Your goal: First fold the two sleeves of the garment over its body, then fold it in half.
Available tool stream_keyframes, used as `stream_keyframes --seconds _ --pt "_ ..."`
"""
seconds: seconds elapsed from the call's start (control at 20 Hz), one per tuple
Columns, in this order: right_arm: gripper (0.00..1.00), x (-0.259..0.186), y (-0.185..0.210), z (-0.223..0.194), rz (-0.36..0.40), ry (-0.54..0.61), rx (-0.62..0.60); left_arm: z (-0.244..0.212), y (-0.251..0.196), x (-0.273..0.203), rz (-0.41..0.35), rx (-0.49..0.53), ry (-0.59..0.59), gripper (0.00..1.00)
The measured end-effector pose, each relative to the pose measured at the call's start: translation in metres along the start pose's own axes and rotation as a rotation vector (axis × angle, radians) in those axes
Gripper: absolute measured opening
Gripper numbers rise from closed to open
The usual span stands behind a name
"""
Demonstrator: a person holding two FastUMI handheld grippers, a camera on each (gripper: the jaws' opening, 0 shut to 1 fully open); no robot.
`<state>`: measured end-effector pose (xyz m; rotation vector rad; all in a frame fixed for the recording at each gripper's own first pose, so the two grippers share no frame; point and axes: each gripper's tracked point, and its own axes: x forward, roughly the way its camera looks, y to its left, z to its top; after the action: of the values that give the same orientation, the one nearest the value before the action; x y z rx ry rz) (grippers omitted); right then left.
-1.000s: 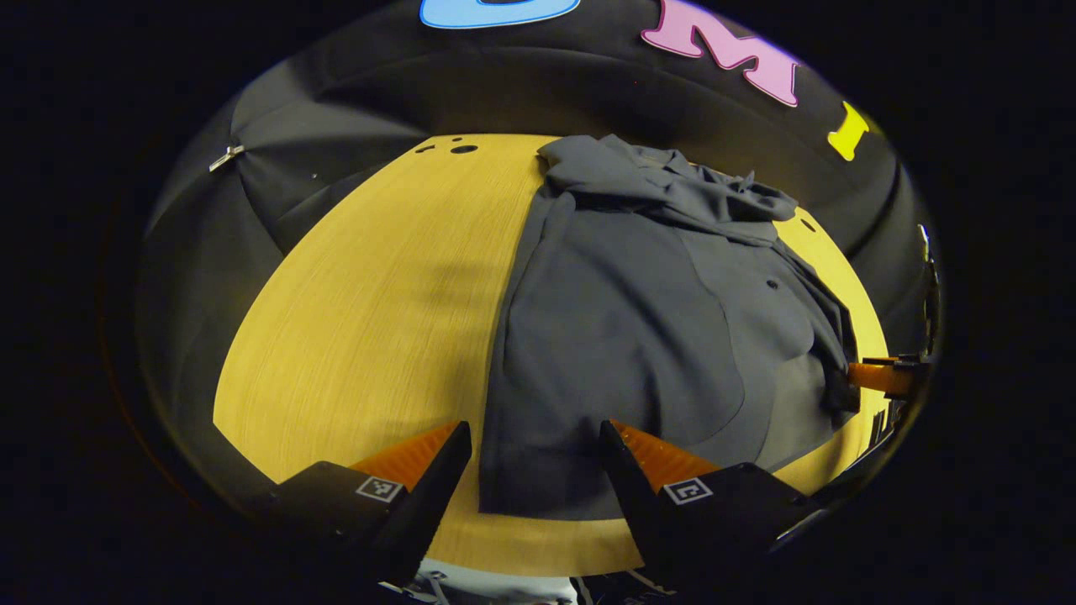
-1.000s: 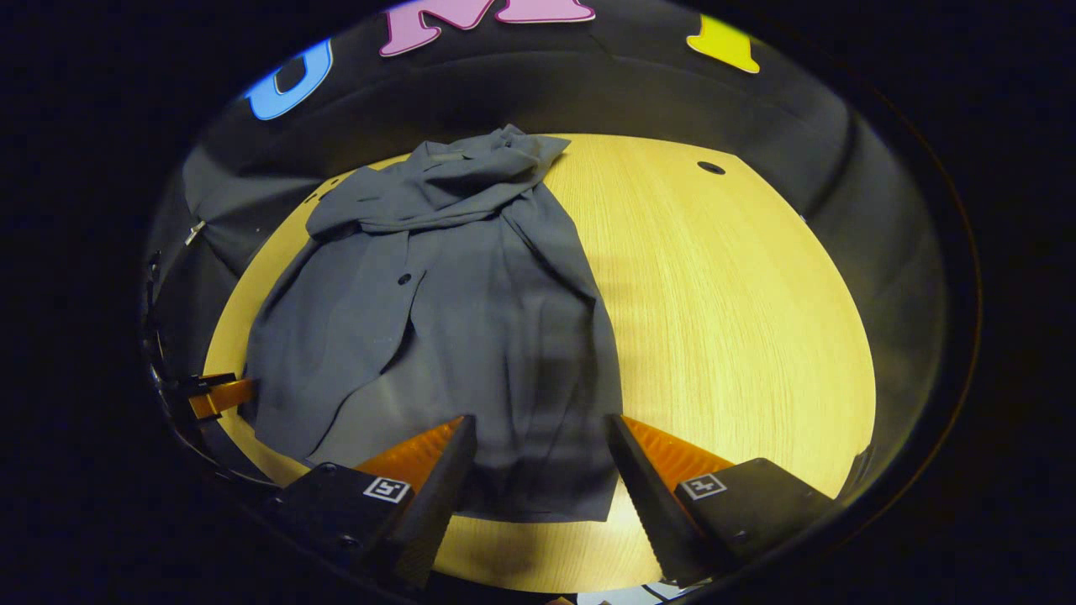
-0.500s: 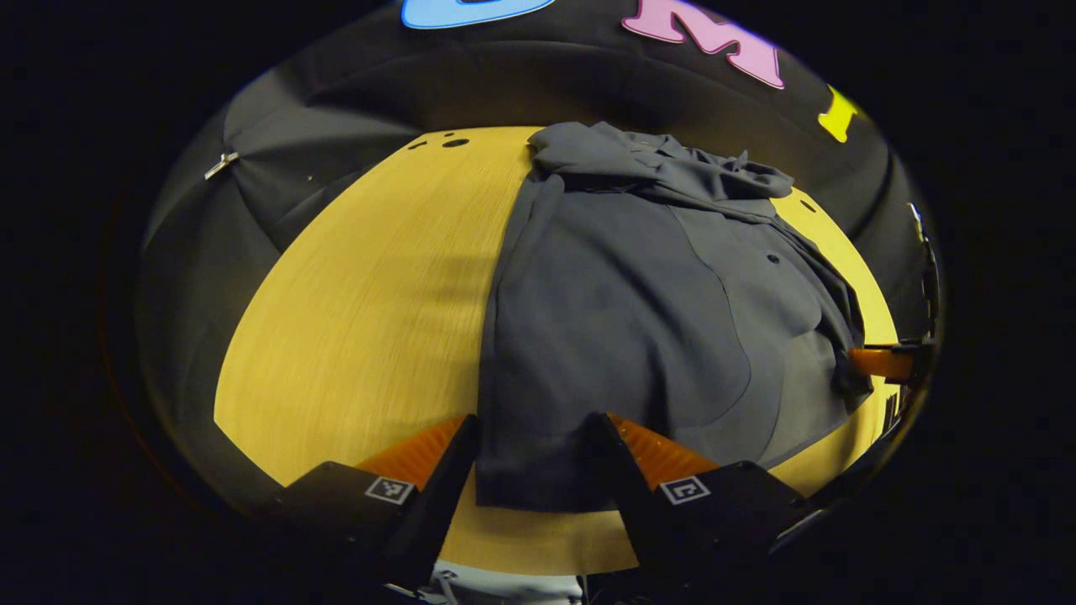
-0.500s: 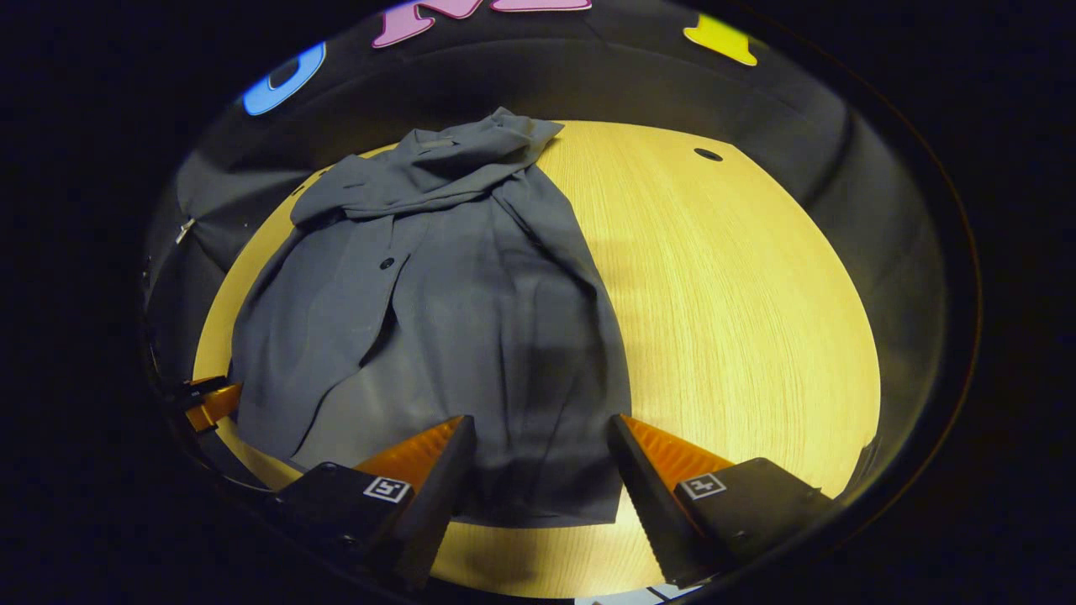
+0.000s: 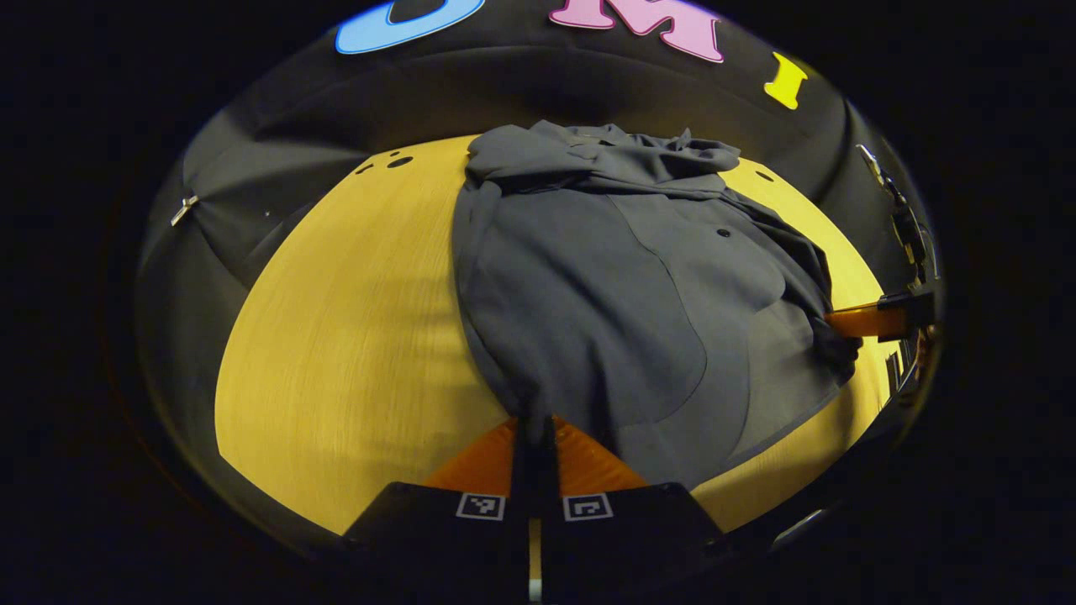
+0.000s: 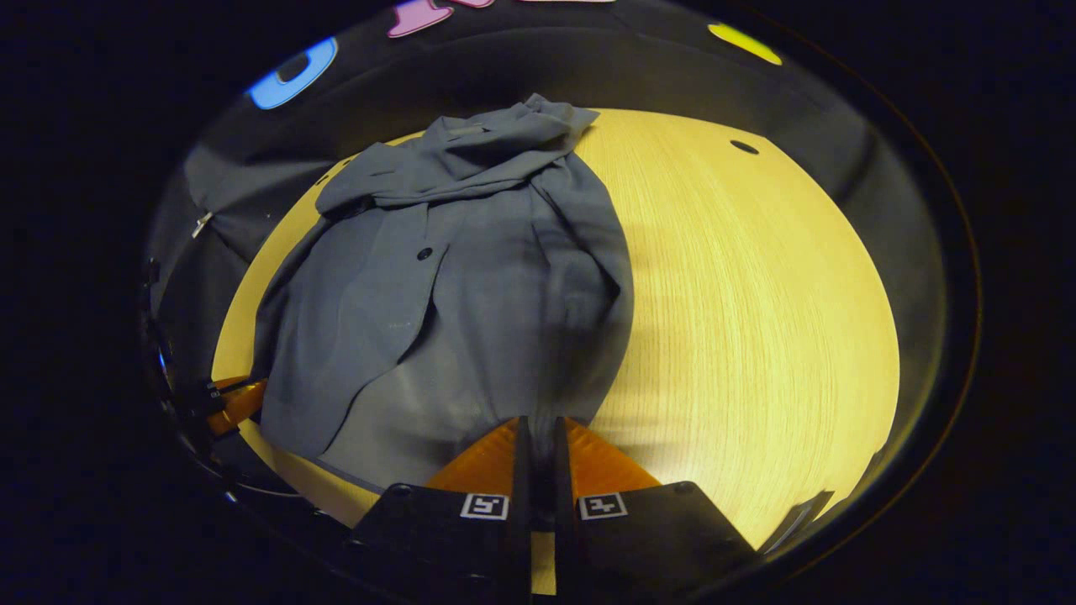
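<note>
The dark grey garment (image 5: 605,286) lies spread on the yellow wooden table (image 5: 336,336), its collar end bunched in folds at the table's far edge, close to the black cloth wall. One button (image 5: 722,232) shows on the front panel. The sleeves appear gathered across the upper body of the garment near the collar; their exact lay cannot be told apart from the folds.

Left claw (image 5: 532,433): its two fingers are pressed together on the near hem corner of the garment, and the cloth draws in to a point where they meet. The hem edge rises from the table toward that grip.

Right claw (image 6: 538,433): fingers likewise closed tight on the near hem at the garment's other corner, with the fabric running straight into the seam between them.

In the left gripper view, the right claw's orange finger (image 5: 857,321) meets the garment's edge at the side of the table. In the right gripper view, the left claw's orange finger (image 6: 239,403) sits against the garment's opposite edge.

Small dark holes (image 5: 399,161) mark the table near the collar end.
</note>
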<state>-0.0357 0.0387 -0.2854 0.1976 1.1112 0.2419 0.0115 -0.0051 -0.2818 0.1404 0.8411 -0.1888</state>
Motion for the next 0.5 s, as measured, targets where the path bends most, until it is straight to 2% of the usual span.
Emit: stream_keyframes --seconds 0.05,0.1,0.3,0.4,0.45,0.5 --pt "0.16 -0.002 0.001 -0.001 0.003 0.013 0.021 0.002 -0.001 0.001 -0.009 -0.005 0.002 0.08" --pt "0.1 -0.001 0.001 0.0 0.01 0.015 0.026 0.002 -0.003 0.001 -0.017 -0.009 0.003 0.07" --pt "0.08 -0.002 0.001 0.002 0.011 0.015 -0.008 0.008 -0.01 0.0 -0.043 -0.011 0.004 0.06" --pt "0.08 -0.006 0.0 0.006 0.004 0.001 -0.015 0.016 -0.014 -0.003 -0.064 -0.054 -0.011 0.06" --pt "0.08 -0.008 -0.001 0.008 0.001 -0.006 -0.026 0.021 -0.016 -0.007 -0.072 -0.081 -0.021 0.02" --pt "0.08 -0.012 -0.001 0.011 0.001 -0.016 -0.035 0.027 -0.016 -0.011 -0.076 -0.102 -0.032 0.05"
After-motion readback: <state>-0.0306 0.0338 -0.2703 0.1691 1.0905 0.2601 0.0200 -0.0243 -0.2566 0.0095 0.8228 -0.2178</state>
